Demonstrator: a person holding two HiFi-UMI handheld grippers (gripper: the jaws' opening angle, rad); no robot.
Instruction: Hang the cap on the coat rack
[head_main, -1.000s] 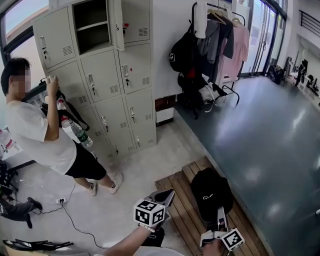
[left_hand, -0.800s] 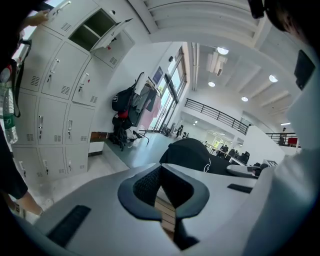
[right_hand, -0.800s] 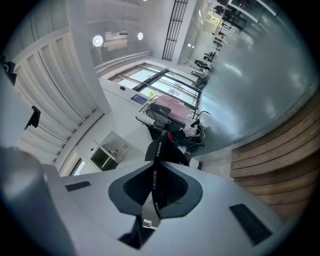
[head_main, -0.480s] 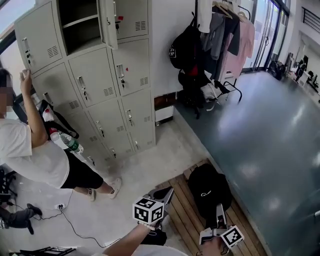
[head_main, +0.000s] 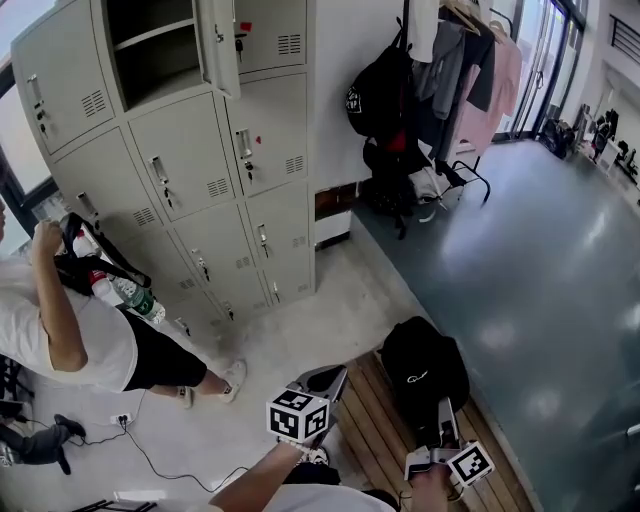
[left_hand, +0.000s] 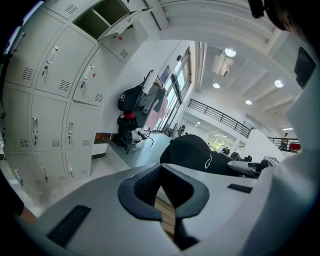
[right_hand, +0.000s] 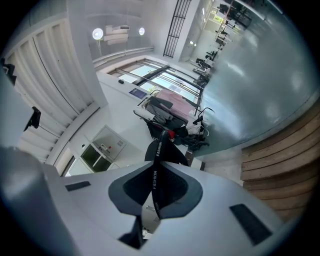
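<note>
Your right claw (head_main: 443, 432) is clamped on the cap's (head_main: 425, 372) strap, with the cap dangling just ahead of it. Your left claw (head_main: 325, 380) is closed and empty. The rack (head_main: 406, 30) stands well ahead, so hanging is not yet done.

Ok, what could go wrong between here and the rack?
The right tool pinches the cap only by its thin strap, so the cap may swing or slip loose. The coat rack is crowded with clothes and a backpack; no free hook shows, so the cap may snag or drop.
</note>
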